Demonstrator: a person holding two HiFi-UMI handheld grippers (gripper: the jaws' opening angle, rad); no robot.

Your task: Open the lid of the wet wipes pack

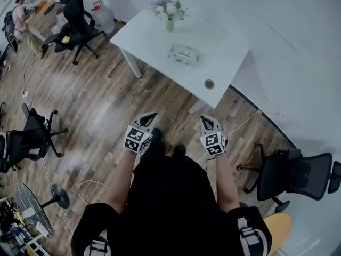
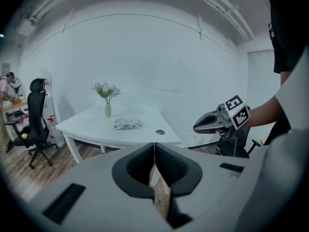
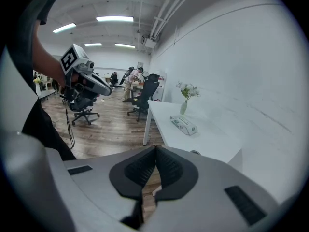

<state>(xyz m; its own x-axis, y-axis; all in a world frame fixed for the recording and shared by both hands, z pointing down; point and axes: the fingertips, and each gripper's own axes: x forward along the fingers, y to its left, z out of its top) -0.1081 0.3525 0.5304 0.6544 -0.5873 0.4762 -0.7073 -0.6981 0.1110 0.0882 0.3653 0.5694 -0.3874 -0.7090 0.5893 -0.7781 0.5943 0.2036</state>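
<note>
1. The wipes pack lies flat on the white tabletop, near a vase of flowers. It is too small to tell how its lid sits.
2. The left tool and right tool hang low over the wood floor, well apart from the tabletop. The approach seems not yet begun.
3. Each tool's jaws are pressed together on nothing, which looks like a carrying posture.

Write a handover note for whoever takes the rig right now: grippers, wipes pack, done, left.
Left gripper: shut, empty, in the air short of the table.
Right gripper: shut, empty, alongside the left.
Wet wipes pack: lies flat on the white table, near the flower vase, with neither gripper on it.
Done: nothing; the lid looks closed.
Left: step up to the table, reach the pack, open its lid.
</note>
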